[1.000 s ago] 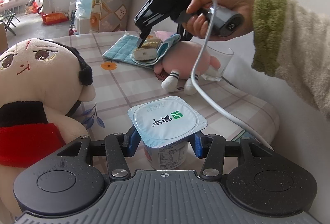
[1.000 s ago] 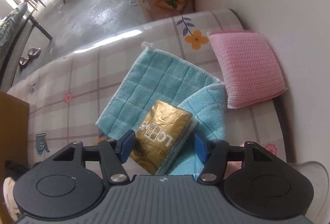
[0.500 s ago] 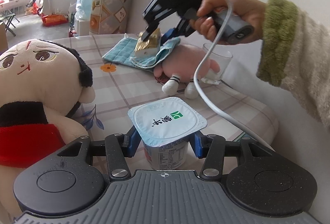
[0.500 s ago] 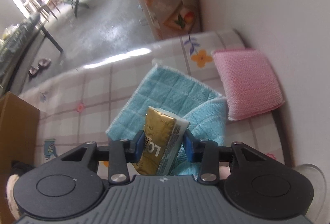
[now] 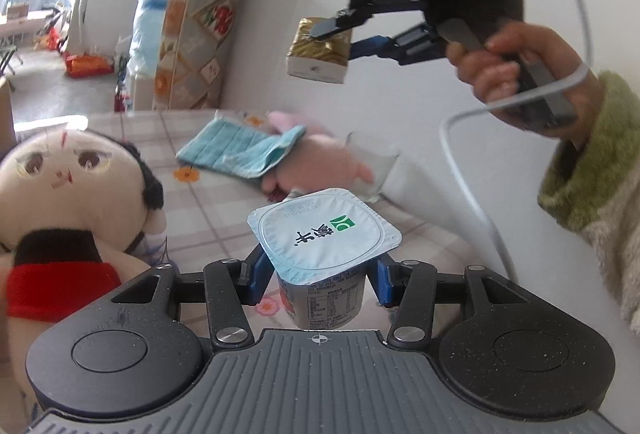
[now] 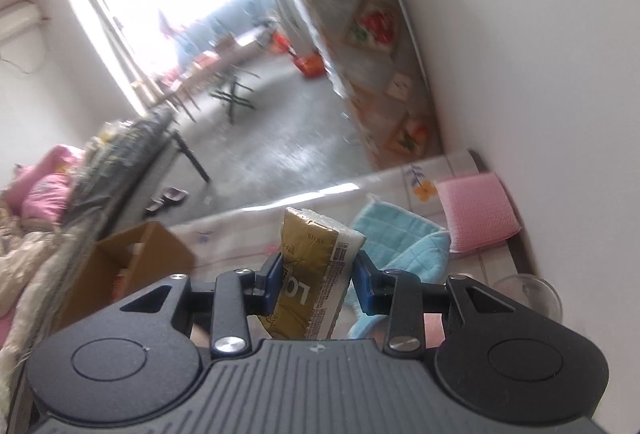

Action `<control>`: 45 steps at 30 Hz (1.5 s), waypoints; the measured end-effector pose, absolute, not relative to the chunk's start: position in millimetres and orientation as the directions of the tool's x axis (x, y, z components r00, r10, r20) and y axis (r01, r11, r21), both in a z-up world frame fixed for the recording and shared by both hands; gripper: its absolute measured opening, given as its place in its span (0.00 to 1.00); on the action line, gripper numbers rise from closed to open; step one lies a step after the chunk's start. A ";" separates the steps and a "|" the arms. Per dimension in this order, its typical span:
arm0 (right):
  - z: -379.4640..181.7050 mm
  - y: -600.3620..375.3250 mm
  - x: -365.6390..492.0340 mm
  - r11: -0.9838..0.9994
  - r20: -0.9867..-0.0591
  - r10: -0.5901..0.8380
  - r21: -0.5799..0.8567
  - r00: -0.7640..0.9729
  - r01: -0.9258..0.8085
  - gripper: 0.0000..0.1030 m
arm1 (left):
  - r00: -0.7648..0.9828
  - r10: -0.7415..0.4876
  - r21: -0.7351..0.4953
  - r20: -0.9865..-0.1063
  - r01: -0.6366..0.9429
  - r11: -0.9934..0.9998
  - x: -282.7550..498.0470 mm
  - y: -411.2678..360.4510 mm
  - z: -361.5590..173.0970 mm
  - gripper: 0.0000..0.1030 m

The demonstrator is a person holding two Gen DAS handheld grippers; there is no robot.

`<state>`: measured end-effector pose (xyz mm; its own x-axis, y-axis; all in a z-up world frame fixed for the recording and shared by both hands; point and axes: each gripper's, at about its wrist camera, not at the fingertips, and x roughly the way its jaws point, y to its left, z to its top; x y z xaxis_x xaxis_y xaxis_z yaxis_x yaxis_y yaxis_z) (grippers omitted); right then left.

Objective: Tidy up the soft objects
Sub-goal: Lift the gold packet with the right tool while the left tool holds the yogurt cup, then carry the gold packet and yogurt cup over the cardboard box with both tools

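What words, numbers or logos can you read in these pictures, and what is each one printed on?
"LO", the rest hidden: gold tissue pack in the right gripper.
Green square logo and two Chinese characters, upside down: foil lid of the yogurt cup in the left gripper.
Lid date stamp, cup nutrition table, pack's small print: too small to read.

The left gripper [image 5: 318, 280] has a ribbed grey body, two speckled black round housings with discs at 4 and 8 o'clock, silver screws and blue-padded fingers [image 5: 256, 274]. The right gripper [image 5: 352, 38] is black, with a green light and a white cable [image 5: 472, 202]. The sleeve [image 5: 592, 190] is fuzzy cream, cuffed in green.
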<state>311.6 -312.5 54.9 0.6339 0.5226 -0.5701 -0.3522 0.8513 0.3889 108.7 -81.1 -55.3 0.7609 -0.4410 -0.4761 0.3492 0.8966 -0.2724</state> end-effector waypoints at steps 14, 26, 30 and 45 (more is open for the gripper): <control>103.6 -293.4 173.9 0.699 -0.385 0.715 0.423 0.583 -0.577 0.39 | 0.845 -0.407 -0.305 -0.348 0.308 0.901 24.9 -36.8 11.0 0.48; 108.4 -128.4 164.0 0.415 -0.347 0.900 0.494 0.264 -0.764 0.39 | 0.968 -0.056 -0.258 -0.246 -0.009 0.966 -14.7 63.5 61.0 0.48; 105.6 -70.5 174.5 0.380 -0.368 0.907 0.508 0.204 -0.774 0.39 | 0.962 0.060 -0.242 -0.268 -0.127 0.962 3.5 103.7 60.7 0.48; 16.1 80.4 273.3 0.465 -0.562 0.823 0.579 0.086 -0.670 0.30 | 0.809 0.157 -0.355 -0.567 -0.412 0.839 107.9 234.4 -15.3 0.48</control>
